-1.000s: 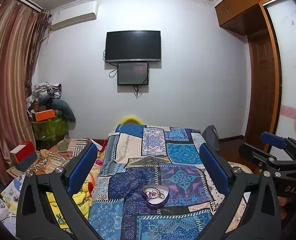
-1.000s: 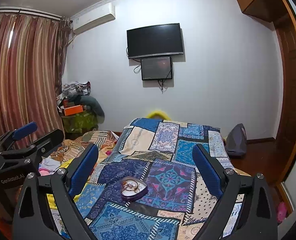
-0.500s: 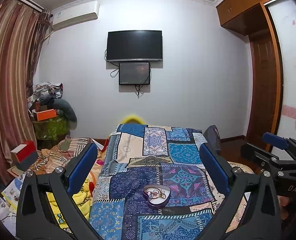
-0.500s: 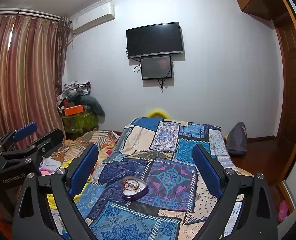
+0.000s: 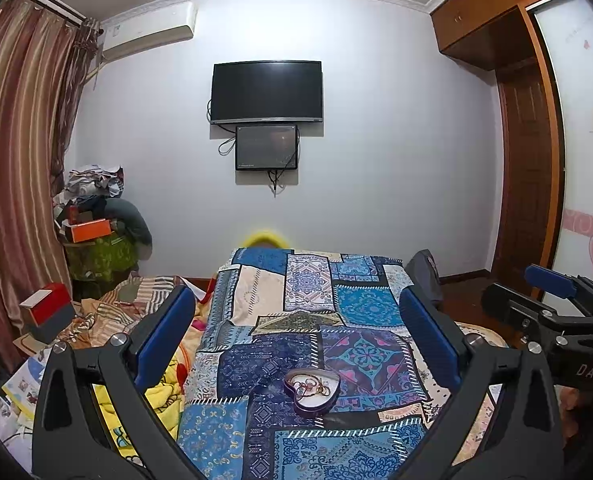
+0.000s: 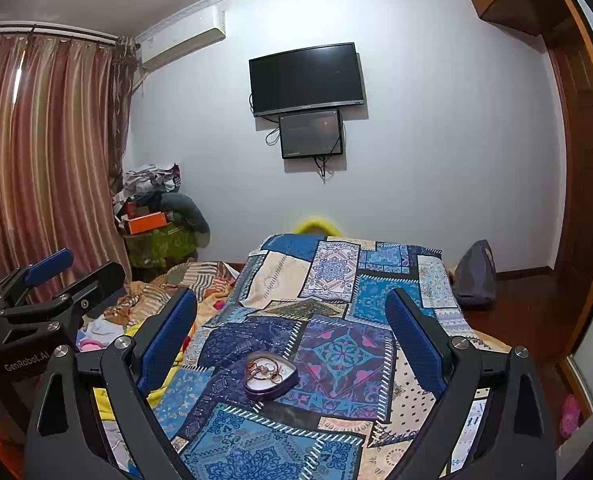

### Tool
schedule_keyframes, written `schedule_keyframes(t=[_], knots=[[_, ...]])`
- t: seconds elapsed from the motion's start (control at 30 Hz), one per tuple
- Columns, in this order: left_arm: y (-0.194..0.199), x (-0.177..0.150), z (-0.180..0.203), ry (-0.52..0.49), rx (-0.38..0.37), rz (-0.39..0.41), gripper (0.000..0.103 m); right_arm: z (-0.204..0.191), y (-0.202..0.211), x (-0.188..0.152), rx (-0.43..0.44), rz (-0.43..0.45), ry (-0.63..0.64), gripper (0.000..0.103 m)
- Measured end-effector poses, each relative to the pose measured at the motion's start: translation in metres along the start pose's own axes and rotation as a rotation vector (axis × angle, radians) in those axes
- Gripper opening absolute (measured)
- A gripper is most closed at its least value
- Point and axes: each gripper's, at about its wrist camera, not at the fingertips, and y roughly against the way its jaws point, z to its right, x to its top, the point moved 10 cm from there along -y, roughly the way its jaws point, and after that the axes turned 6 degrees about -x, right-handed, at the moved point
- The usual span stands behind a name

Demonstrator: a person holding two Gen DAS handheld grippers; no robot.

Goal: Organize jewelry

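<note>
Jewelry seemingly tangled in heart-shaped box, mid-bedspread, edges well apart

Purple heart-shaped tray, tangled gold jewelry inside, on patchwork bedspread

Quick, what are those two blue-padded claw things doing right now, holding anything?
Left gripper: open, holding nothing.
Right gripper: open, holding nothing.

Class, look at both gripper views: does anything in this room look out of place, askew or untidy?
Yes. The heart-shaped box of tangled jewelry sits lidless on the patchwork bedspread. Left of the bed, crumpled bedding and papers lie strewn about, and clothes and boxes are heaped in the corner. Both grippers are open and empty.
</note>
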Motion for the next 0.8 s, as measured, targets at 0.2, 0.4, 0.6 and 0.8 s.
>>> schedule_keyframes(t=[0.2,0.4,0.6,0.8], knots=[[0.001,0.0002,-0.001,-0.001,-0.008,-0.001,0.102,0.0012,0.0011,0.0004,-0.003,0.004,-0.004,0.094],[-0.0005,-0.0011,-0.0007,0.006,-0.02,-0.007,0.102,0.0019,0.0009,0.0004,-0.005,0.006,-0.004,0.094],[-0.001,-0.0025,-0.0015,0.015,-0.026,-0.009,0.102,0.0023,0.0004,0.0002,-0.006,0.006,-0.002,0.094],[-0.0025,-0.0037,-0.0041,0.033,-0.034,-0.013,0.102,0.0025,0.0004,0.0006,-0.006,0.007,-0.007,0.094]])
